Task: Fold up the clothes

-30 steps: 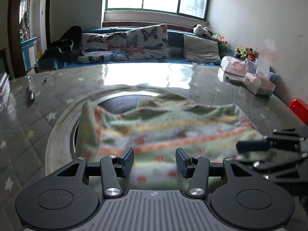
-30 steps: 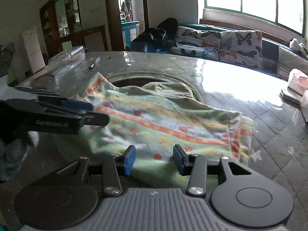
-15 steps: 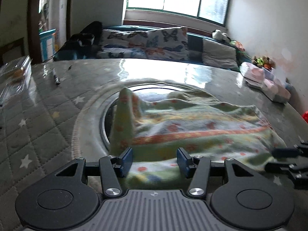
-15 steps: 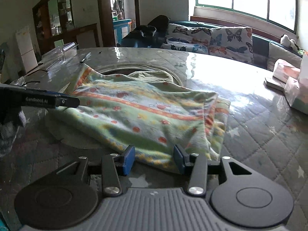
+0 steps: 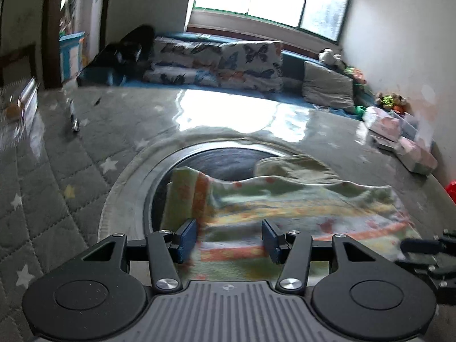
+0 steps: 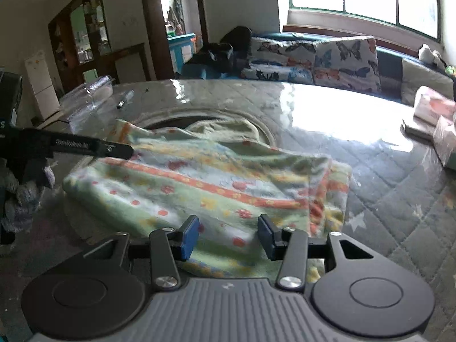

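A green cloth (image 5: 299, 205) with orange stripes and small flowers lies folded and rumpled on the round table (image 5: 71, 185). It partly covers the dark round disc (image 5: 222, 162) in the table's middle. My left gripper (image 5: 229, 239) is open above the cloth's near left part, with the cloth lying under the gap and the pads off it. My right gripper (image 6: 228, 238) is open over the near edge of the cloth (image 6: 213, 176). In the right wrist view one of the left gripper's fingers (image 6: 85, 146) reaches in from the left above the cloth's far corner.
A pen (image 5: 74, 122) lies at the table's far left by a clear plastic box (image 6: 88, 94). Tissue packs (image 5: 410, 148) sit at the right edge. A gloved hand (image 6: 25, 193) holds the left gripper. A sofa with butterfly cushions (image 5: 222, 59) runs behind the table.
My left gripper has slid left along the cloth's near edge and rolled a little, so the cloth's left corner now sits ahead of it. The right gripper has barely moved.
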Available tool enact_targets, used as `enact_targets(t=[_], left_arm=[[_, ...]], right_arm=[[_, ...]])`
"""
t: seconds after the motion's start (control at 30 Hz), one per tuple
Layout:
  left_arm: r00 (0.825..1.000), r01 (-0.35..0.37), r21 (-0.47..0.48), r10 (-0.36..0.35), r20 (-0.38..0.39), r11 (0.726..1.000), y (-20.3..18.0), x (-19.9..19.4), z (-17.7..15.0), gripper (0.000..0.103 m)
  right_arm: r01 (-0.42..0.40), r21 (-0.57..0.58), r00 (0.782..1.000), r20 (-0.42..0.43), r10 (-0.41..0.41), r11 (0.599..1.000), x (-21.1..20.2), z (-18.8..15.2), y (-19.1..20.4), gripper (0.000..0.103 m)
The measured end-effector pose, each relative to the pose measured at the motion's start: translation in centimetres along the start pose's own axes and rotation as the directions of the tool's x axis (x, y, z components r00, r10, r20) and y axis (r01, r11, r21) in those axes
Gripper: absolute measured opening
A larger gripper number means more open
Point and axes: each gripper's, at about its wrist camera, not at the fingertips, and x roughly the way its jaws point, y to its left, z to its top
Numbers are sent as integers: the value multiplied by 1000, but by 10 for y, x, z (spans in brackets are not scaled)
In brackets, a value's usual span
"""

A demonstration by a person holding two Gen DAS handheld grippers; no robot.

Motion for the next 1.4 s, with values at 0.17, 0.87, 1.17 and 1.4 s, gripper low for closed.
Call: enact_targets(t=[0.17, 0.87, 1.17, 1.4], left_arm=[[1000, 2, -20, -2, -3, 1000, 7, 1, 5, 53], [999, -40, 4, 40, 11, 999, 13, 30, 31, 54], [998, -65, -4, 65, 26, 998, 20, 16, 30, 54], [999, 8, 97, -13, 46, 995, -11, -22, 3, 54]], right_arm=[[-2, 20, 1000, -4, 2, 1000, -4, 5, -8, 46], [70, 78, 997, 15, -72, 994, 41, 49, -53, 46], [71, 65, 997, 18, -72, 995, 30, 48, -48, 51], [-18, -29, 999, 26, 19, 999, 13, 37, 3, 57]])
